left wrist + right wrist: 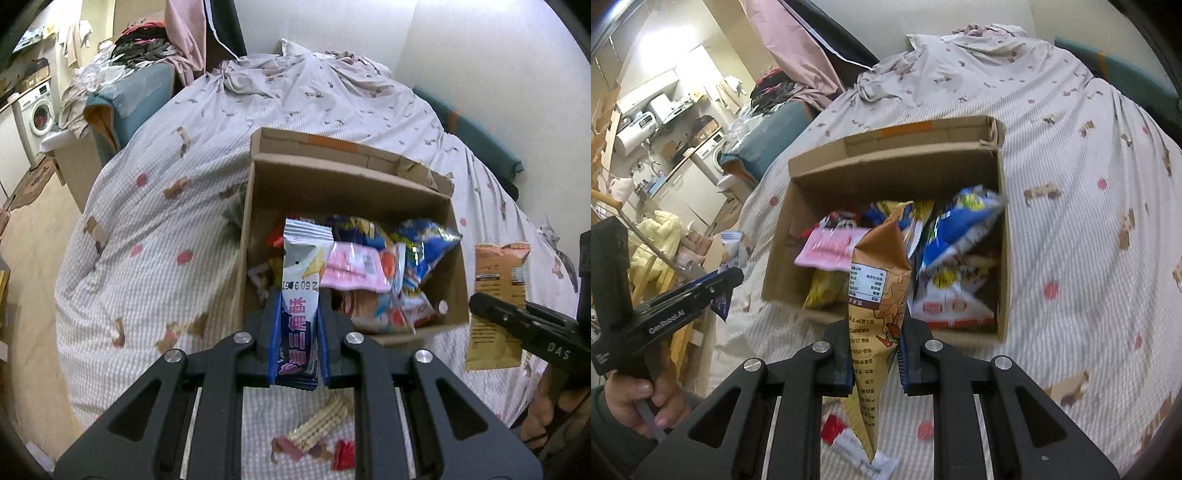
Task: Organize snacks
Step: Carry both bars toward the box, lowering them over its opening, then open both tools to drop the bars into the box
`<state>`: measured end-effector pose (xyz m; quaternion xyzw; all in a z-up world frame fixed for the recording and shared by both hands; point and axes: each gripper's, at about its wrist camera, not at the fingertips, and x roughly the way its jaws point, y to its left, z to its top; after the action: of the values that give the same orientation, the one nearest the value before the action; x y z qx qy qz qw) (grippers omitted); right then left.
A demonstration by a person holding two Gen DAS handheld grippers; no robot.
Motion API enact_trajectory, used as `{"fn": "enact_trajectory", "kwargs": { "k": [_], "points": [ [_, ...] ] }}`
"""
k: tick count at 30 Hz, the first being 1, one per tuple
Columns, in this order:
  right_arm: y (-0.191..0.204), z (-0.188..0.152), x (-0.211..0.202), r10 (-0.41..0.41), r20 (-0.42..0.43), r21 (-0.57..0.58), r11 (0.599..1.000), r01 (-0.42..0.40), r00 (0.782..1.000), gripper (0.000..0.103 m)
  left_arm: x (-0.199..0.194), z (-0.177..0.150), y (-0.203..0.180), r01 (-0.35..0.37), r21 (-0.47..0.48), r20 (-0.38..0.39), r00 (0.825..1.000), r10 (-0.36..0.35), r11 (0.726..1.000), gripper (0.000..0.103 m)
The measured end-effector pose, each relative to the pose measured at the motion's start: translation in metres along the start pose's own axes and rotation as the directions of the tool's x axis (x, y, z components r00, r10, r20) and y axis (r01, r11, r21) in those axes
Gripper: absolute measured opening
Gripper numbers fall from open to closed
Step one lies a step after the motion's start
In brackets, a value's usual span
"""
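Note:
An open cardboard box [255, 229] [783, 236] sits on the bed, holding several snack bags, among them a pink packet [354, 269] and a blue bag [424, 243]. My left gripper [297, 306] is shut on a white, blue and purple snack packet [299, 266], held upright just in front of the box's near left corner. My right gripper [875, 332] is shut on a tall brown-orange snack packet [882, 280] in front of the box's near wall. In the left wrist view that gripper [491, 306] and its brown-orange packet [498, 266] show to the right of the box.
The bed's patterned sheet [147, 258] lies under everything. A wafer packet [321, 424] and a small red packet [345, 456] lie on it below my left gripper. The bed's left edge drops to the floor [33, 240]. A teal cushion [140, 99] stands at the far left.

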<state>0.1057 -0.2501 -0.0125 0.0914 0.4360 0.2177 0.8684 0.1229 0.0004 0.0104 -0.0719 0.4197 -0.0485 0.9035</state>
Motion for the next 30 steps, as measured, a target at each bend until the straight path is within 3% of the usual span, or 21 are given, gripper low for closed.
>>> {"fn": "enact_trajectory", "kwargs": {
  "k": [15, 30],
  "points": [
    [-0.015, 0.056, 0.032, -0.004, 0.071, 0.023, 1.0, 0.003, 0.997, 0.018, 0.045, 0.051, -0.023, -0.033, 0.023, 0.012, 0.999, 0.033, 0.999, 0.014],
    [-0.03, 0.066, 0.066, -0.001, 0.018, 0.073, 0.997, 0.0, 1.0, 0.018, 0.079, 0.056, -0.033, -0.052, 0.015, -0.026, 0.998, 0.052, 0.999, 0.016]
  ]
}}
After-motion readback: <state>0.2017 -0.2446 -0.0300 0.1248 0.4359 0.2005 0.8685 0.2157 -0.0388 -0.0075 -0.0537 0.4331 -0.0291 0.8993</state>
